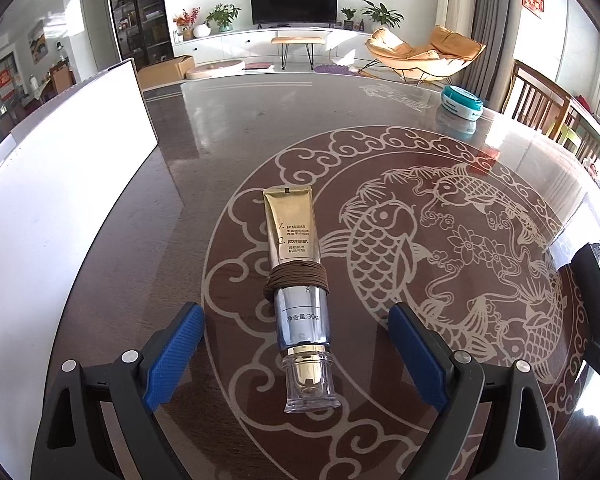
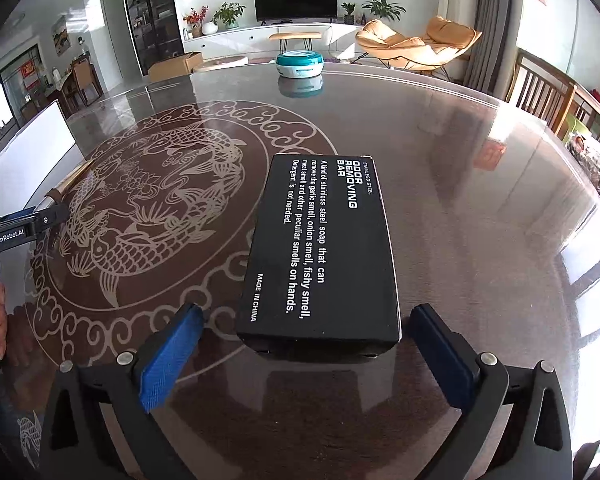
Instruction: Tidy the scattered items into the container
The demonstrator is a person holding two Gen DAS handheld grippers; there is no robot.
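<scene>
A gold and silver tube (image 1: 296, 276), wound with a brown hair tie (image 1: 296, 282), lies on the table (image 1: 228, 132) inside its fish pattern, clear cap end between the spread fingers of the left gripper (image 1: 296, 354); neither blue pad touches it. Right of the fish pattern, a black box (image 2: 324, 248) lies flat, its near end between the wide-apart fingers of the right gripper (image 2: 308, 356), clear of both pads. A white container (image 1: 60, 184) stands left of the pattern, and a teal jar (image 2: 300, 65) sits beyond it at the far edge.
</scene>
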